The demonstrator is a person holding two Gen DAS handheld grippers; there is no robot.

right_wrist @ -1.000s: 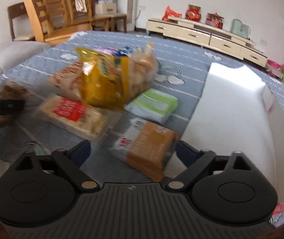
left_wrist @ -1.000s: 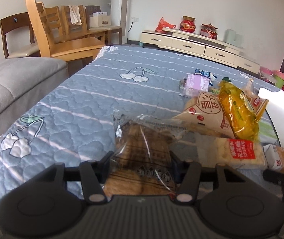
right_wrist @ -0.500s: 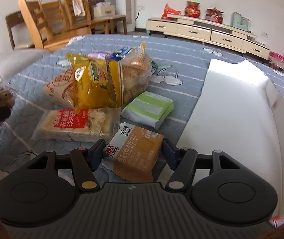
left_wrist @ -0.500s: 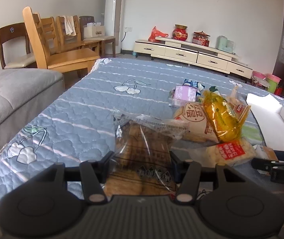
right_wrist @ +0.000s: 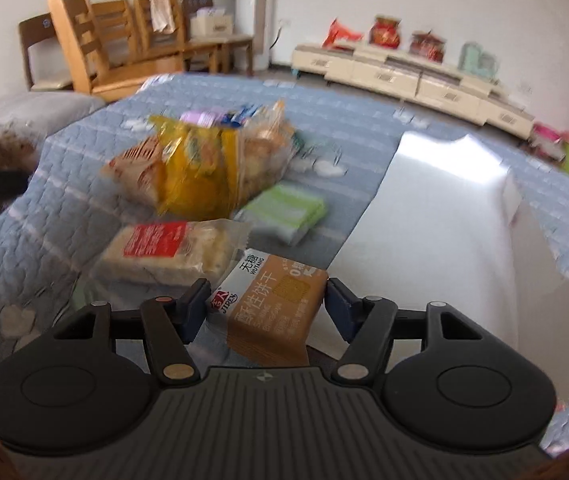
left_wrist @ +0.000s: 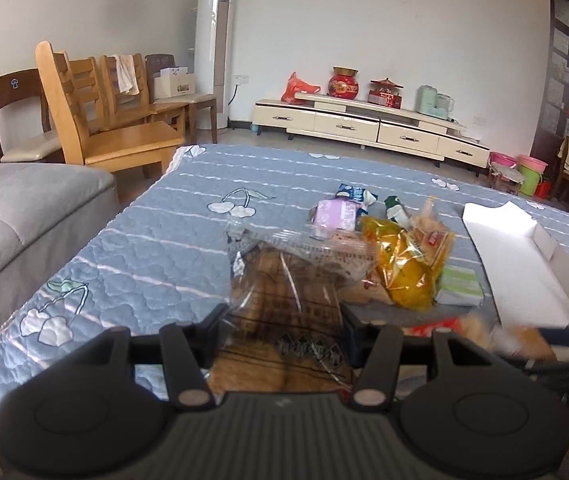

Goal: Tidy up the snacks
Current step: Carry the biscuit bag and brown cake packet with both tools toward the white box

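My left gripper (left_wrist: 282,320) has its jaws clamped on a clear bag of brown pastries (left_wrist: 284,304), held up off the blue quilted surface (left_wrist: 156,248). My right gripper (right_wrist: 266,300) has just been widening its jaws a little after closing in, and they now squeeze an orange biscuit pack (right_wrist: 272,304) from both sides, just beside the white box (right_wrist: 436,216). The rest of the snacks lie in a heap mid-surface: a yellow bag (right_wrist: 200,168) leaning on other packets, a green-and-white pack (right_wrist: 284,212) near the box, and a red-labelled rice cracker pack (right_wrist: 168,248) touching the biscuit pack's far corner.
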